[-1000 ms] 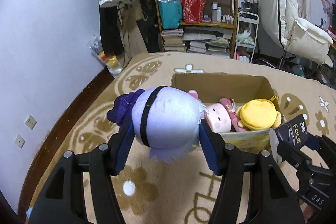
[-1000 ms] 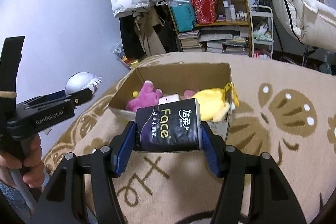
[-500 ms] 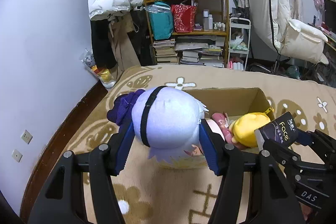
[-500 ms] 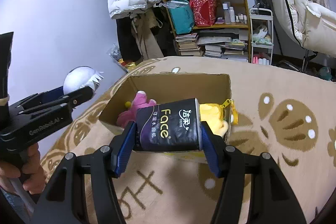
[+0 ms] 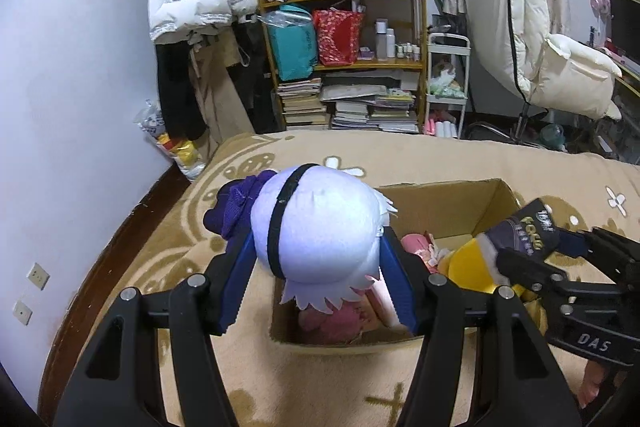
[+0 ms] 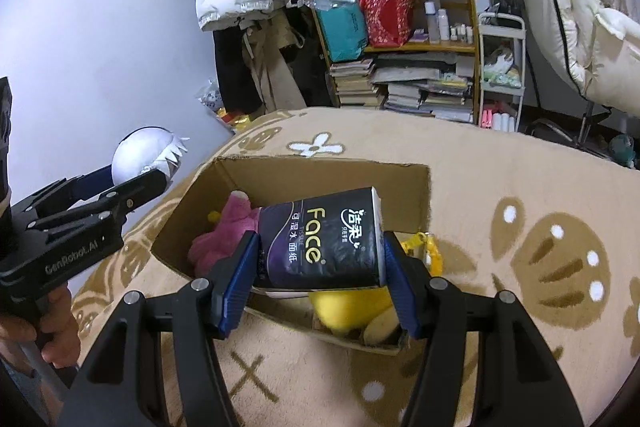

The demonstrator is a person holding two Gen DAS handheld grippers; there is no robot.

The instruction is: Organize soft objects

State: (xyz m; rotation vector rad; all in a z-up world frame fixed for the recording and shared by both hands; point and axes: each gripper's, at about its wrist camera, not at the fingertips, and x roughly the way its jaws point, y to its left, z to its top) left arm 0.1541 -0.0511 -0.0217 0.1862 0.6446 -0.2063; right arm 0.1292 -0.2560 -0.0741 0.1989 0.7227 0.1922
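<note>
Item 1: plush doll (image 5: 316,227), white-haired, black band over the head, purple dress. Your left tongs (image 5: 318,267) pinch its head from both sides, centre of the left wrist frame, above the near left corner of the cardboard box (image 5: 492,195). Its long axis runs away from you toward the upper left; the dress points away, the hair fringe hangs toward you. Held by the head, likely because that is its firmest bulk.

Item 2: tissue pack (image 6: 320,239), black, lettered "Face". Your right tongs (image 6: 320,267) pinch its two short ends, centre of the right wrist frame, over the box's near edge. Long axis runs left to right, label upward.

Item 3: box on the patterned blanket (image 6: 480,155), already holding a pink plush (image 6: 224,235) and a yellow plush (image 6: 348,307). You appear poised to drop both items in.
</note>
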